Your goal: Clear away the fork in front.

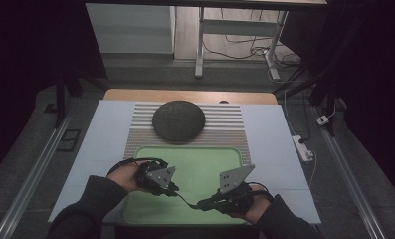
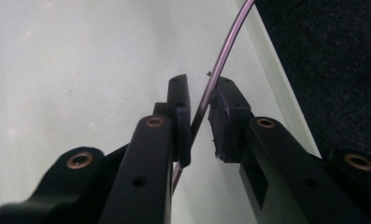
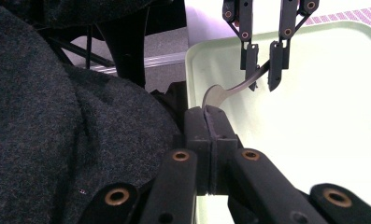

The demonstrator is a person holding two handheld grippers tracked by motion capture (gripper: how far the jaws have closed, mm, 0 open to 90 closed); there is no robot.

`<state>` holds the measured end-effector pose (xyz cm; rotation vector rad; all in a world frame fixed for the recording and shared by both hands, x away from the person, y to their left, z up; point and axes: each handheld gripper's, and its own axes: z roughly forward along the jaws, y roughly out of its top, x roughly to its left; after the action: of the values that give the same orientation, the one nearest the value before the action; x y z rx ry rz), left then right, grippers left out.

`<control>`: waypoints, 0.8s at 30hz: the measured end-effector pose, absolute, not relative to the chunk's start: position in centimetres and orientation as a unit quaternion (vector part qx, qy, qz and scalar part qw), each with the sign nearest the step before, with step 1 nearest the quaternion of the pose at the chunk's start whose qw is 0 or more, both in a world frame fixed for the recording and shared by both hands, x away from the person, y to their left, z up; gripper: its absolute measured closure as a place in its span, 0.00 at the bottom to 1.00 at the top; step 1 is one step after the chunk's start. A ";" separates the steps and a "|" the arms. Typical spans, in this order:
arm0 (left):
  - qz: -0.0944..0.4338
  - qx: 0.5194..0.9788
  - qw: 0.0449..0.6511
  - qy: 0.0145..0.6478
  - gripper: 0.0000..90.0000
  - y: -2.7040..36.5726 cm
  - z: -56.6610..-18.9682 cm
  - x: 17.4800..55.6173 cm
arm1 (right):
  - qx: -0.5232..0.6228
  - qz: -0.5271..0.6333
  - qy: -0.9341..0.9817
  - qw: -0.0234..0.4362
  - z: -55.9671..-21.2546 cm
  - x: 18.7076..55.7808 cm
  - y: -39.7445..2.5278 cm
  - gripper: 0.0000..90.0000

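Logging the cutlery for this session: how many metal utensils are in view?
1. A single metal utensil hangs over the green tray, one end clamped in the right hand-held gripper, the other between the left hand-held gripper's open jaws. The dark dome might hide others.

My left gripper (image 1: 171, 188): held low, jaws parted slightly, pads (image 2: 183, 112) not pressed together. My right gripper (image 1: 205, 204): jaws clamped tight, angled toward the left one. Both forearms in dark sleeves, wrists bent inward.
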<state>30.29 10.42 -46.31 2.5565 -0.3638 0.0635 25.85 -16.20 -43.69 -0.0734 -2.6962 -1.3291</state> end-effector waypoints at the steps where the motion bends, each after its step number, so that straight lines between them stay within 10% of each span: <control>1: 0.025 0.951 0.275 -0.140 0.88 10.4 -46.3 30.2 | -0.024 -0.441 -0.894 0.069 -43.7 25.9 -16.2 1.00; 24: -0.007 0.961 0.272 -0.058 0.96 10.9 -46.3 29.9 | -0.096 -0.457 -0.884 -0.030 -43.7 27.3 -17.9 0.60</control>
<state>29.88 10.88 -46.35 2.5867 -0.1550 -0.0177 27.26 -17.95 -43.70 -0.3087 -2.8305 -1.4630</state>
